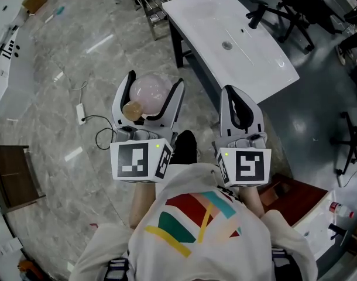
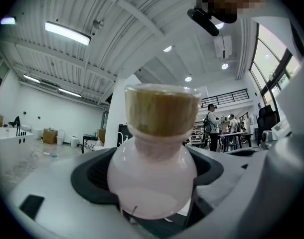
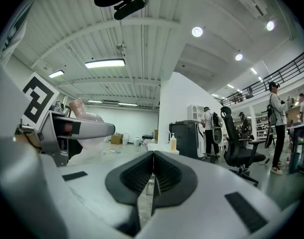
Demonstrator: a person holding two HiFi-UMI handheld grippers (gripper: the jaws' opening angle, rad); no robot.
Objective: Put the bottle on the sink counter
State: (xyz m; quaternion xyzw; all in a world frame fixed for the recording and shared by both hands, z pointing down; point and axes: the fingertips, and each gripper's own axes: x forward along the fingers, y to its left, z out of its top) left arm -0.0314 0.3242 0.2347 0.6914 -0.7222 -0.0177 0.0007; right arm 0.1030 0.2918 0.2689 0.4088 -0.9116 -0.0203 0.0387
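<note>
A round pale-pink glass bottle (image 1: 150, 92) with a cork stopper (image 1: 131, 110) sits between the jaws of my left gripper (image 1: 150, 88), which is shut on its belly. In the left gripper view the bottle (image 2: 152, 176) fills the middle, its cork (image 2: 161, 110) pointing up toward the ceiling. My right gripper (image 1: 237, 99) is shut with nothing in it; its dark pads meet in the right gripper view (image 3: 152, 176), where the bottle (image 3: 84, 112) shows at the left. The white sink counter (image 1: 266, 69) with a black tap (image 1: 254, 19) stands ahead and to the right.
Black legs (image 1: 179, 47) hold the counter over a grey marble floor (image 1: 67, 69). A white power strip with cable (image 1: 81, 113) lies on the floor at the left. Office chairs (image 1: 295, 16) stand behind the counter. People stand far off in the hall (image 2: 213, 126).
</note>
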